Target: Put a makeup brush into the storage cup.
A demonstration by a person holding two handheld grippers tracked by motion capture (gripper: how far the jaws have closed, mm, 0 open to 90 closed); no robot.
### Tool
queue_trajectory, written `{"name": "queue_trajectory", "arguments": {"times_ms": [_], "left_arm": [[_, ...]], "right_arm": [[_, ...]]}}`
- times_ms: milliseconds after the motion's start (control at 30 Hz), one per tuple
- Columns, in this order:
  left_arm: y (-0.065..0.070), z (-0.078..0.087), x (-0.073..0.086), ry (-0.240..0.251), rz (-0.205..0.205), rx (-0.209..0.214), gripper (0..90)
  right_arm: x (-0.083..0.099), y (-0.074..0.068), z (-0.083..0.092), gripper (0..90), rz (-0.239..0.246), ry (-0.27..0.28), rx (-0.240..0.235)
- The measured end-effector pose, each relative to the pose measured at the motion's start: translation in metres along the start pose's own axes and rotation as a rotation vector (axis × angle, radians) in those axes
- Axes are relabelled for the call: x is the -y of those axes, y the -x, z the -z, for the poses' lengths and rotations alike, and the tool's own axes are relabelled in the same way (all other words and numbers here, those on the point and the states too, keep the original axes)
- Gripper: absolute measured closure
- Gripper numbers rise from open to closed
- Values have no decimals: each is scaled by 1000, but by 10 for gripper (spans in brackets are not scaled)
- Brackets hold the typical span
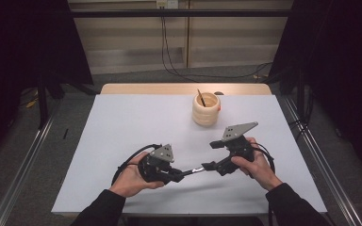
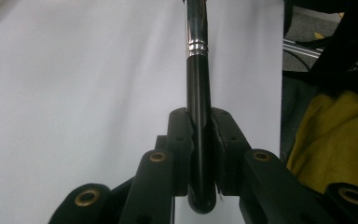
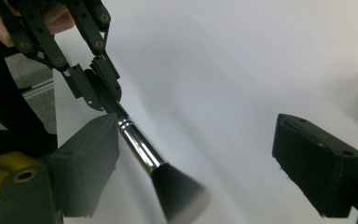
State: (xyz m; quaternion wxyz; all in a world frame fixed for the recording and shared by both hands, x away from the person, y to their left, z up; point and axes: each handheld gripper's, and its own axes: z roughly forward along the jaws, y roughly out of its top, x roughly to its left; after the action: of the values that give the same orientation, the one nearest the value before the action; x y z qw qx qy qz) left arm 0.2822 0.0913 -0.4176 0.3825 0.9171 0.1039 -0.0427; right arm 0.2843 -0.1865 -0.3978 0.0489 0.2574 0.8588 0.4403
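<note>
A makeup brush (image 1: 195, 170) with a black handle, a chrome ferrule and a dark, pale-tipped head lies level just above the white table (image 1: 136, 122). My left gripper (image 1: 181, 174) is shut on the handle's end; in the left gripper view both pads clamp the handle (image 2: 198, 70) of my left gripper (image 2: 200, 135). My right gripper (image 1: 212, 154) faces it from the right with its jaws wide open. In the right gripper view the brush (image 3: 140, 147) runs close past the left jaw of my right gripper (image 3: 203, 158), and the other jaw stands far off.
A beige ribbed holder (image 1: 206, 109) with a dark stick (image 1: 201, 98) in it stands at the table's back, right of centre. Metal rails (image 1: 311, 146) run along both sides of the table. A yellow cloth (image 2: 335, 135) lies beyond the table edge.
</note>
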Motion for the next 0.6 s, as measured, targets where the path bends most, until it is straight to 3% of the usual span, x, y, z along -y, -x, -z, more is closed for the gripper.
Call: {"name": "queue_trajectory", "arguments": {"times_ms": [100, 133, 233, 333, 433, 600], "left_arm": [[1, 1, 3, 14, 12, -2, 794], [0, 1, 3, 14, -2, -7, 794], [0, 3, 5, 44, 21, -14, 794], [0, 6, 4, 48, 11, -23, 794], [2, 6, 5, 97, 36, -25, 794], [2, 9, 7, 127, 41, -41, 794]], "right_arm": [[3, 3, 4, 143, -13, 36, -11], [5, 3, 6, 142, -19, 45, -6], [8, 5, 9, 155, -30, 76, 4], [11, 5, 11, 152, -37, 100, -3], [12, 4, 12, 147, -29, 119, -5], [13, 5, 16, 145, -2, 170, 8]]}}
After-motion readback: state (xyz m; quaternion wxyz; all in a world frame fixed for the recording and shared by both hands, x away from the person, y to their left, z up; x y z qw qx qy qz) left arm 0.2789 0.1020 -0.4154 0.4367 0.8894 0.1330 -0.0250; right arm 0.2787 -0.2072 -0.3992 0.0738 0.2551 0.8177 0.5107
